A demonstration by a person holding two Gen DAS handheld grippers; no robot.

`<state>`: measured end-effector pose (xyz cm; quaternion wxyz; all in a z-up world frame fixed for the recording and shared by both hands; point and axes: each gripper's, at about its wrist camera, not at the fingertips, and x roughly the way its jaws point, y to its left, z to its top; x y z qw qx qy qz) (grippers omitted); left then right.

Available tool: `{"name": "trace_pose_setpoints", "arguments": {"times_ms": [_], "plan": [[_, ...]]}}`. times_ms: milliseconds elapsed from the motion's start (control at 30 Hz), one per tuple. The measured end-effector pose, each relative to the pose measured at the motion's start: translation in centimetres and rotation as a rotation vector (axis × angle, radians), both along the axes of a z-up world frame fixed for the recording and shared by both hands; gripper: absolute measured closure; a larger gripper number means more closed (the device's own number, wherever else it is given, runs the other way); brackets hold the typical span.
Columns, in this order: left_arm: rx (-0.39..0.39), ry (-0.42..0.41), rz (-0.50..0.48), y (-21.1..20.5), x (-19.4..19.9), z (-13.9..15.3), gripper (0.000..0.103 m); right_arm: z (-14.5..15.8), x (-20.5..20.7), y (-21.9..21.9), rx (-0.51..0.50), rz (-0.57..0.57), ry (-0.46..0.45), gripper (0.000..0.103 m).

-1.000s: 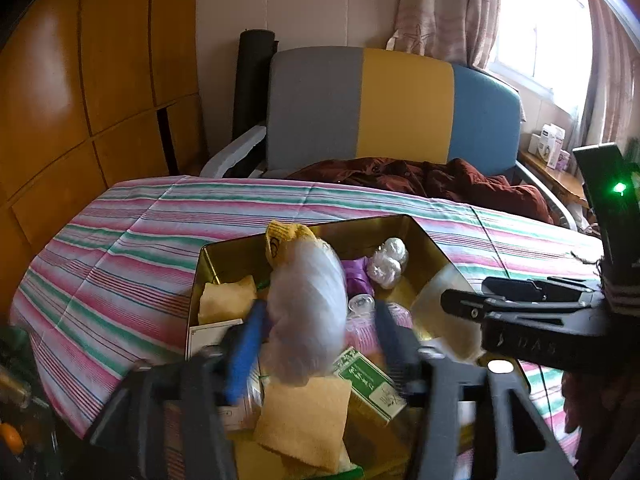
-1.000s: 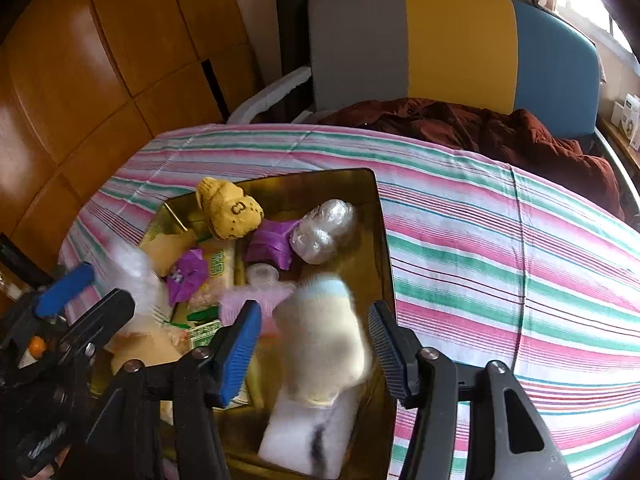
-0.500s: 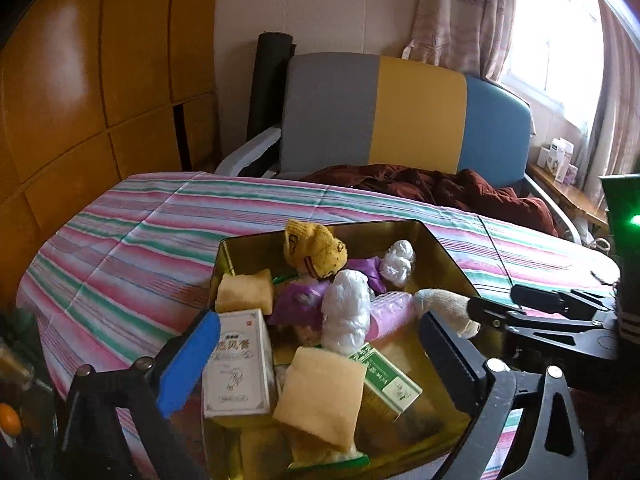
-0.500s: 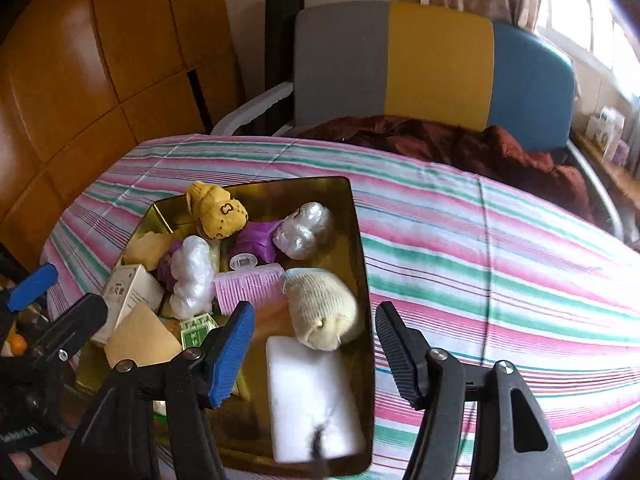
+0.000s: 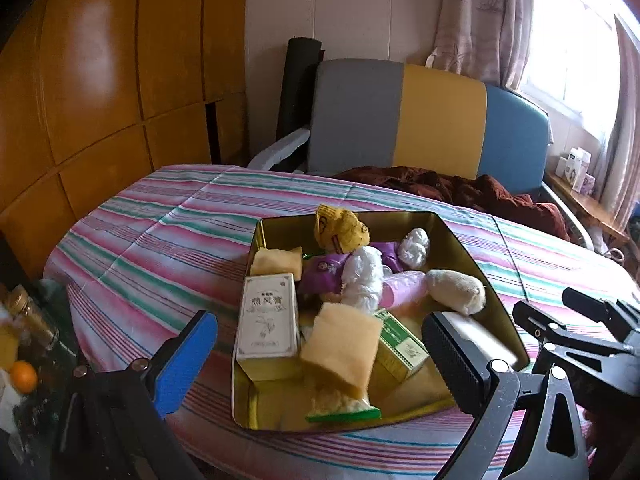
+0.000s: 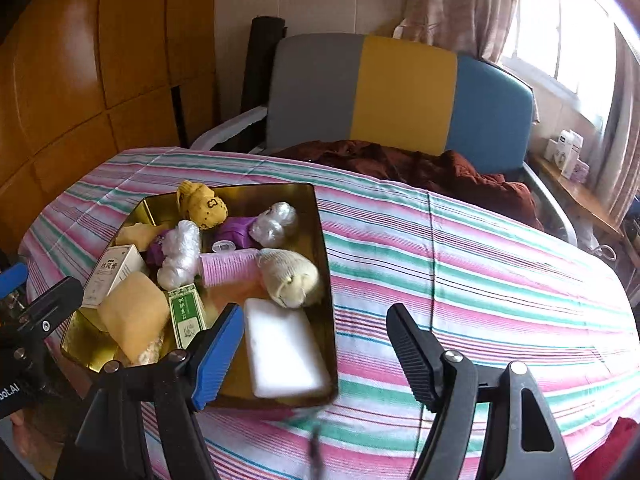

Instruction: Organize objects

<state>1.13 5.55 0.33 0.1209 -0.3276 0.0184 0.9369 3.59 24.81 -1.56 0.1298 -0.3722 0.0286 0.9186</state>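
Left gripper (image 5: 316,354) stands wide, empty. Right gripper (image 6: 316,344) is opening, nothing between its jaws. Risk: the gold tin (image 6: 320,216) sits close to the striped table's near edge; a nudge could tip it. Inside, the white block (image 6: 284,350), cream sock ball (image 6: 290,276) and yellow sponge (image 5: 340,350) lie heaped, overlapping, liable to spill.

A glossy gold metal tin (image 6: 320,240) sits on matt striped woven cloth (image 6: 460,264), holding crinkly clear plastic bundles (image 6: 180,248), matt yellow sponge (image 6: 132,316) and paper cartons (image 5: 266,316); polished wood panels (image 5: 100,80) gleam upper left.
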Motion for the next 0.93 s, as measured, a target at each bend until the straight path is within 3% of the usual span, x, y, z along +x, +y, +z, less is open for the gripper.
{"name": "trace_pose_setpoints", "arguments": {"times_ms": [467,933], "plan": [[0.041,-0.028,0.091,0.0,0.9,-0.5,0.0,0.1,0.9,1.0,-0.025,-0.026,0.038,0.028],[0.015,-0.02,0.122,-0.1,1.0,-0.7,0.002,-0.2,0.6,0.1,-0.031,0.01,0.03,0.028]]}}
